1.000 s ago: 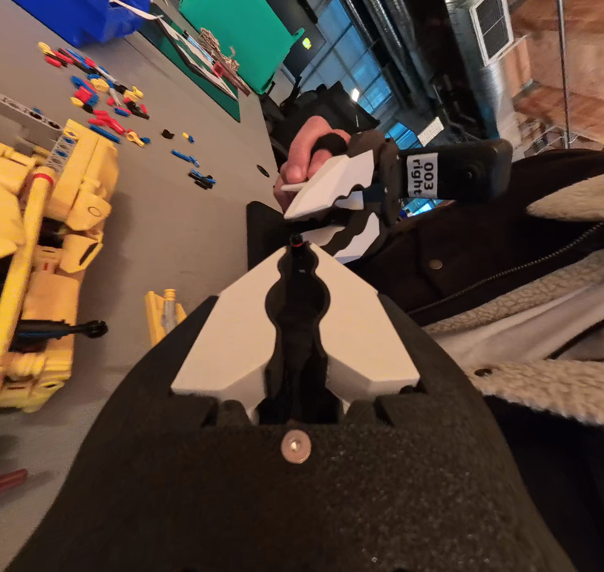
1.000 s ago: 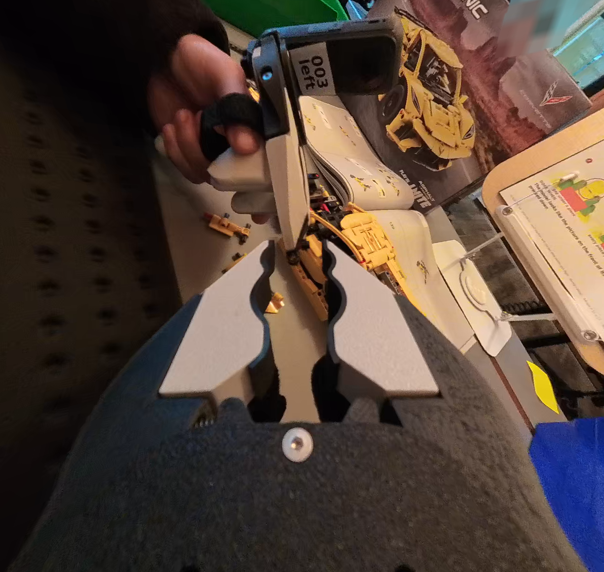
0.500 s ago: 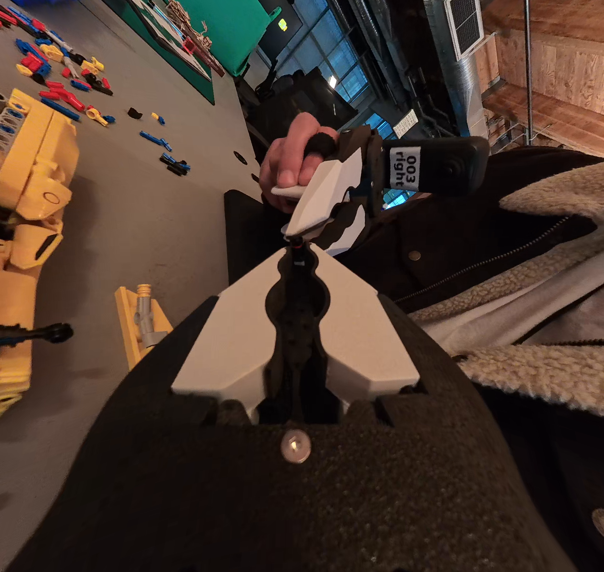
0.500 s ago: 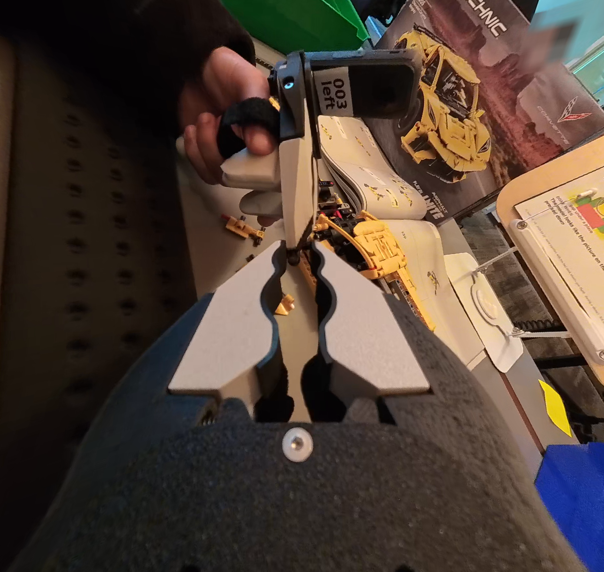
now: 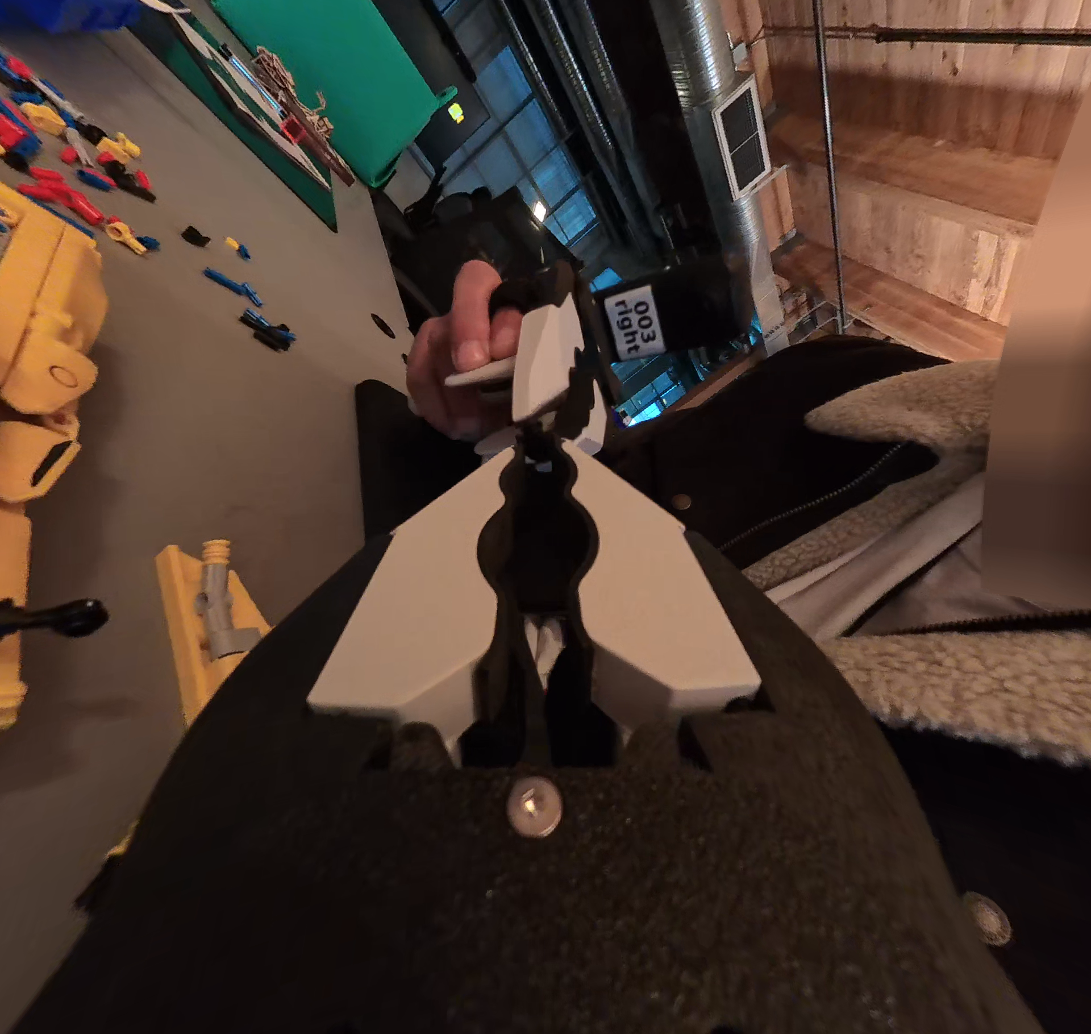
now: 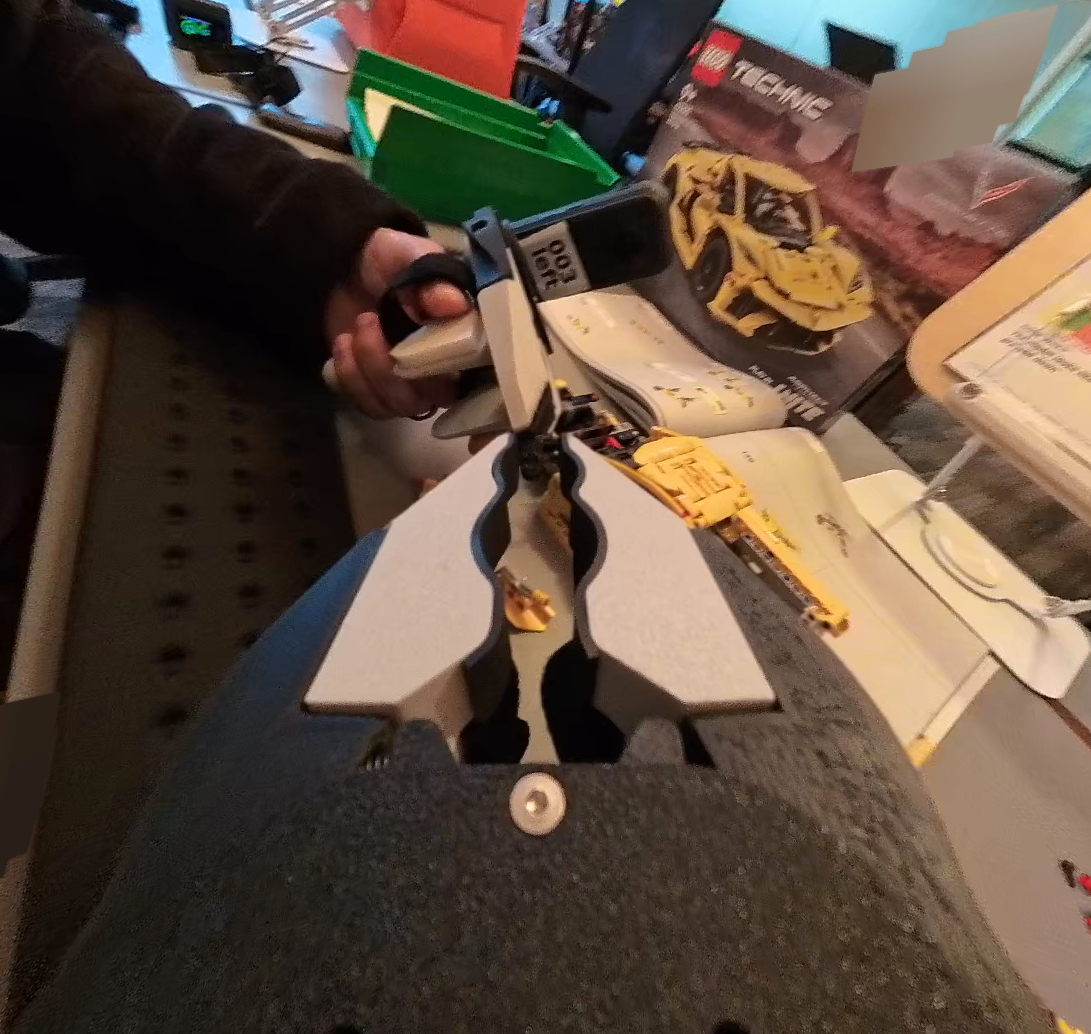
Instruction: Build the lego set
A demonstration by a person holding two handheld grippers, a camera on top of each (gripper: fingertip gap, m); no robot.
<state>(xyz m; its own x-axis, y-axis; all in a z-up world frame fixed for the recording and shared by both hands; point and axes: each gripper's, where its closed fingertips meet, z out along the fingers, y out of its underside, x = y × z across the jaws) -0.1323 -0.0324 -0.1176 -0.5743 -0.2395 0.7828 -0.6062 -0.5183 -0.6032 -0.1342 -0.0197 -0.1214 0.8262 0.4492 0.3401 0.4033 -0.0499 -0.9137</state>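
Note:
My left gripper (image 5: 536, 457) is shut on a small black lego piece (image 5: 535, 443) held in the air off the table's edge. My right gripper (image 6: 538, 449) meets it tip to tip, and its fingers are closed around the same black piece (image 6: 537, 457). The right gripper also shows in the left wrist view (image 5: 546, 415), and the left gripper in the right wrist view (image 6: 527, 415). The partly built yellow car (image 6: 688, 477) lies on the open instruction booklet (image 6: 649, 356). The car also shows at the left edge of the left wrist view (image 5: 41, 350).
A small yellow sub-assembly with a grey axle (image 5: 203, 598) lies on the grey table (image 5: 236, 427) near its front edge. Several loose red, blue, black and yellow pieces (image 5: 77, 173) lie farther back. The set's box (image 6: 826, 190) and a green bin (image 6: 472, 143) stand behind the booklet. My left and right fingertips are right by each other.
My right gripper's fingers have narrowed onto the black piece that the left gripper holds. Both grippers have turned and risen a little while staying tip to tip.

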